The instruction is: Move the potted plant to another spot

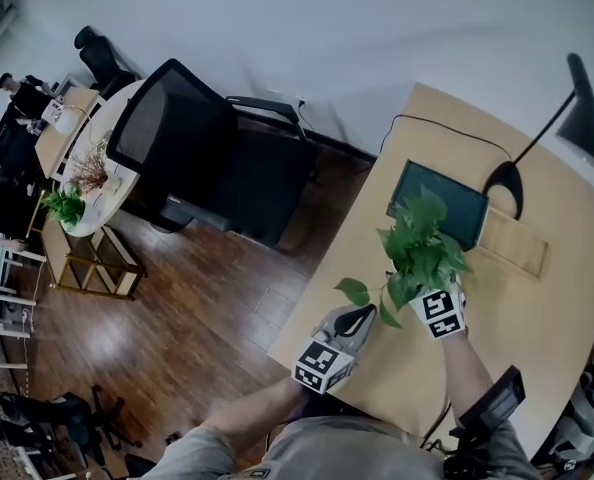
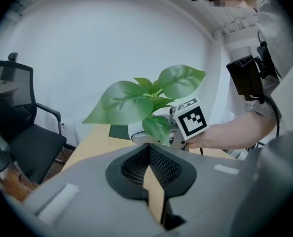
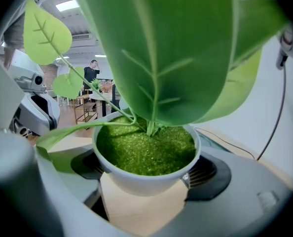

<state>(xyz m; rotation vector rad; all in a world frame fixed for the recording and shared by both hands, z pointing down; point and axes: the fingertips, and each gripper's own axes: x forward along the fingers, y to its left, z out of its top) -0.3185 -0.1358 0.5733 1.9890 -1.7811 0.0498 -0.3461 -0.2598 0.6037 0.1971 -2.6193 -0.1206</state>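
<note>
Plant [image 1: 422, 243] pinched in the right gripper [image 1: 434, 300] near the surface's [image 1: 537, 318] front edge.
The left gripper [image 1: 362, 316] is pressed together on nothing, just left of the plant. The right gripper's jaws clamp the white pot [image 3: 146, 179] from both sides, with leaves hanging over them. Beyond the plant lies a dark tablet [image 1: 449, 196], and to its right stands a black lamp [image 1: 504, 183].
</note>
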